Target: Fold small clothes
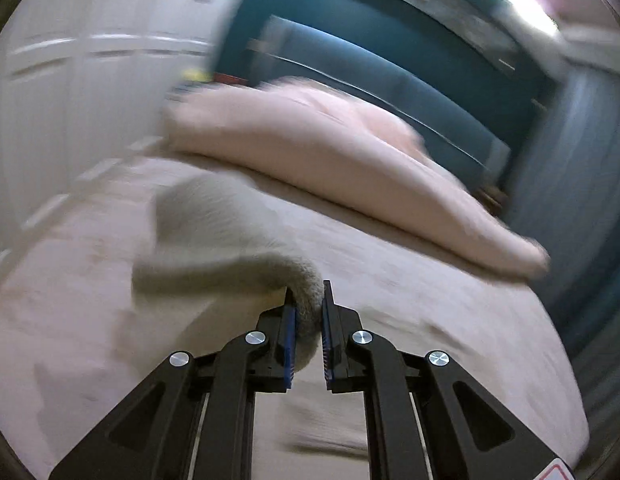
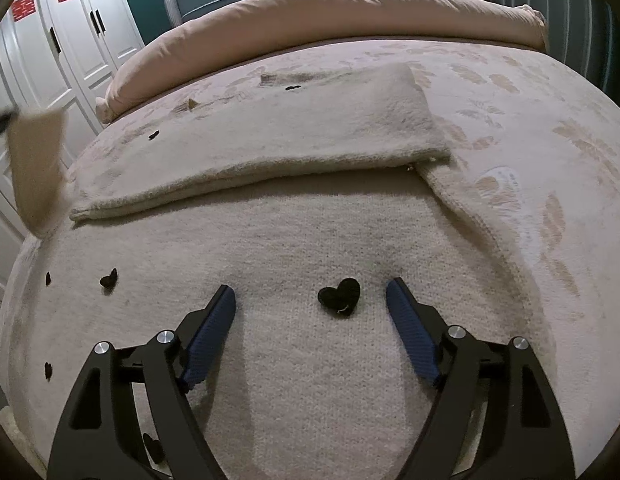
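Fingers first: our left gripper (image 1: 308, 312) is clamped on a bunched edge of the cream knit sweater (image 2: 310, 248), lifting it off the bed (image 2: 550, 128). Our right gripper (image 2: 310, 292) is spread wide, hovering over the knit near a black heart patch (image 2: 340, 296), gripping nothing. One sleeve (image 2: 293, 136) already looks folded across the body, so we'd guess we're partway, with the other side and the final fold left.

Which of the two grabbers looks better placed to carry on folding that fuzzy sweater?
Probably the left. The left gripper is shut on a bunched part of the sweater, lifted off the bed. The right gripper stands open over a heart patch, gripping nothing.
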`<state>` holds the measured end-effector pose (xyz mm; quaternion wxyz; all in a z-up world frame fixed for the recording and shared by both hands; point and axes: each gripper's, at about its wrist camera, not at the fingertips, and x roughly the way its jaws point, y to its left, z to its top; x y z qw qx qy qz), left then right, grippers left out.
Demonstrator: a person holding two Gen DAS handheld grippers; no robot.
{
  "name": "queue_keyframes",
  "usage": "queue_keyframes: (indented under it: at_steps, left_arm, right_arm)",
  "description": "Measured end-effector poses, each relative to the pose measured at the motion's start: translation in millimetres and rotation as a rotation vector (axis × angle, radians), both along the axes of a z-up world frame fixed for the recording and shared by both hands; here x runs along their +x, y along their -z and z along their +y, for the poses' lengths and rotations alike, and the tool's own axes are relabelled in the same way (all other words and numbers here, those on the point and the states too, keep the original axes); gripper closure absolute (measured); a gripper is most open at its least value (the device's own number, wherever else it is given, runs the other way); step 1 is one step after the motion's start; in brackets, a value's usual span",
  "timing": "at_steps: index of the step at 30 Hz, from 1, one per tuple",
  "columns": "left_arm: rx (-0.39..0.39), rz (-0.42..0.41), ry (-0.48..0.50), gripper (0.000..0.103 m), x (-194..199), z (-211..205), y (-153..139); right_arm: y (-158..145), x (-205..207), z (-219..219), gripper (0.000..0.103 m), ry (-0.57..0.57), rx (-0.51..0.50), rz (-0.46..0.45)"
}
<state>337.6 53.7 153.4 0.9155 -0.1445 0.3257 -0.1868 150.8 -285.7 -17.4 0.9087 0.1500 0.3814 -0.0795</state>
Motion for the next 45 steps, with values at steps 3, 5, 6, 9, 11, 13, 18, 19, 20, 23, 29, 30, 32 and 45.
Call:
queue_keyframes:
  at_steps: [3,5,6,9,11,13,18,19,20,23,29,30,32,45]
  left_arm:
    - [0.021,0.102,0.142,0.092,-27,-99,41]
    - [0.033,0.207,0.177,0.082,-40,-135,78]
    - [0.044,0.278,0.179,0.081,-49,-151,102]
    - [0.011,0.360,0.138,0.081,-71,-154,139]
    - [-0.029,0.367,0.105,0.071,-75,-135,145]
    - [-0.027,0.351,0.045,0.061,-72,-115,140]
    - [-0.028,0.333,-0.172,0.045,-43,-21,132]
    - [-0.045,0.355,-0.215,0.045,-34,-6,133]
    - [-0.063,0.372,-0.242,0.045,-29,5,135]
    - [-0.203,0.423,-0.330,0.045,-15,48,148]
    - [-0.325,0.460,-0.359,0.048,-8,64,159]
    - [-0.325,0.446,-0.359,0.051,-7,65,156]
    - [-0.326,0.413,-0.361,0.071,-3,65,148]
    - [-0.126,0.406,-0.328,0.094,-1,38,173]
  right_arm:
    - [0,0,0,0.027,-0.001,0.003,-0.002]
    - [-1,-1,0,0.027,-0.002,0.004,-0.004]
    - [-1,-1,0,0.026,-0.003,0.005,-0.005]
    - [-2,-1,0,0.022,-0.016,0.018,-0.011]
    - [-3,-2,-1,0.021,-0.021,0.030,-0.014]
    - [-6,-2,-2,0.021,-0.018,0.039,-0.016]
    - [-40,8,-14,0.022,0.027,0.110,-0.081]
    - [-47,15,-18,0.022,0.035,0.136,-0.090]
    - [-53,23,-21,0.022,0.042,0.158,-0.097]
    - [-60,62,-24,0.022,0.046,0.188,-0.083]
    - [-32,118,-12,0.092,0.056,0.190,0.104]
    - [-46,121,-9,0.095,0.030,0.199,0.066]
    - [-75,114,-12,0.095,0.024,0.245,-0.055]
    - [-44,112,-50,0.095,0.107,0.207,-0.059]
